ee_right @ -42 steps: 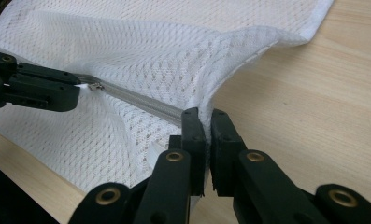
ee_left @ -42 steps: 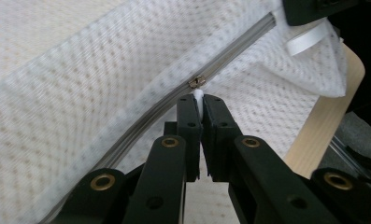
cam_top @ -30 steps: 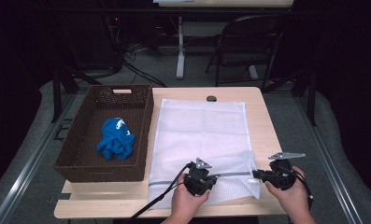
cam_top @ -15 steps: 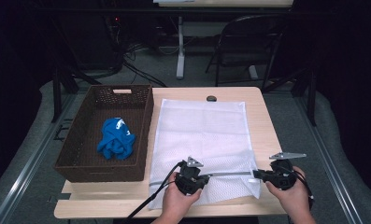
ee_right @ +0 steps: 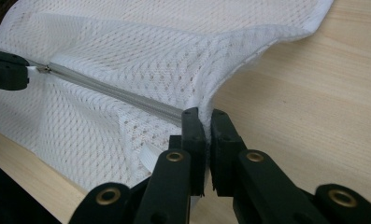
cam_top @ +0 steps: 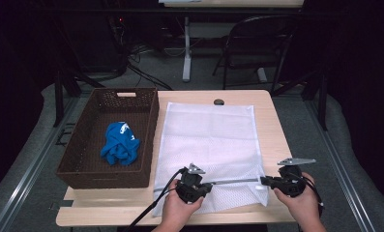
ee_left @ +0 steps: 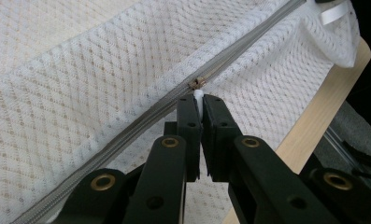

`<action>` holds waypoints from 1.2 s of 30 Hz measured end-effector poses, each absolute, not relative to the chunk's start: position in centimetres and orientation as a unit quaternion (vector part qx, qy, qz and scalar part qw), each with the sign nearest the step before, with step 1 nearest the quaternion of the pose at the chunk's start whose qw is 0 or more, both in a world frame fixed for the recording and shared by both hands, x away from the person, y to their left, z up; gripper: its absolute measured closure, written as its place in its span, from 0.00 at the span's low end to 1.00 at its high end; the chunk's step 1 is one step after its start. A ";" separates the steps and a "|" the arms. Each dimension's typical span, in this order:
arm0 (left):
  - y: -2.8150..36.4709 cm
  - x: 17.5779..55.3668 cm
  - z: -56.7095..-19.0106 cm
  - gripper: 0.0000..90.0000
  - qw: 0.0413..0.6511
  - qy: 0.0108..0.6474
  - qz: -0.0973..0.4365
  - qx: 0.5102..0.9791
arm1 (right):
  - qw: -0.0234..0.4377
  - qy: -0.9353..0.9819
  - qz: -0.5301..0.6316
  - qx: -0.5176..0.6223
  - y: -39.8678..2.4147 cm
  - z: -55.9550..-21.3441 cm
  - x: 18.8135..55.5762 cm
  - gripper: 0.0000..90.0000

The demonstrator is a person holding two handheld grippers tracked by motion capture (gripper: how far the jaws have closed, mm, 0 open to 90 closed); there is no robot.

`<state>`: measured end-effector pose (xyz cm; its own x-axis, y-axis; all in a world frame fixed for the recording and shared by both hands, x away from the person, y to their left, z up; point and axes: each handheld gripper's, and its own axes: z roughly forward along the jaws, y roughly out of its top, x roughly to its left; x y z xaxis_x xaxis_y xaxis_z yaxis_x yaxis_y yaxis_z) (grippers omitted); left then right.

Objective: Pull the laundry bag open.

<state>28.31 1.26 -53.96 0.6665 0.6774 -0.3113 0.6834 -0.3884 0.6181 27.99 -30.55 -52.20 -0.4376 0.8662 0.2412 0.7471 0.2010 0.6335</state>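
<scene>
On the worktop (cam_top: 272, 111), the white mesh laundry bag (cam_top: 209, 140) lay flat, its zipper pull (ee_left: 198, 95) pinched in the left tool (cam_top: 206, 185) at 6 o'clock while the right tool (cam_top: 266, 181) clamped the bag's 5 o'clock corner.

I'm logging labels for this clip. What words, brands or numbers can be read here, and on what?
None can be read.
White marks on the blue cloth in the basket: too small to tell.
White tab at the mesh bag corner: blank as far as shown.
</scene>
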 end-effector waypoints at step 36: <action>0.9 29.1 -54.7 0.97 0.343 0.405 -0.016 0.847 | 0.090 0.772 0.363 0.514 -30.3 -52.0 27.8 0.97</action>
<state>29.05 0.91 -54.70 0.6715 0.6750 -0.3058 0.6976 -0.4366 0.5681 27.85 -30.29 -51.99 -0.4554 0.8589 0.2345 0.7289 0.2084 0.6521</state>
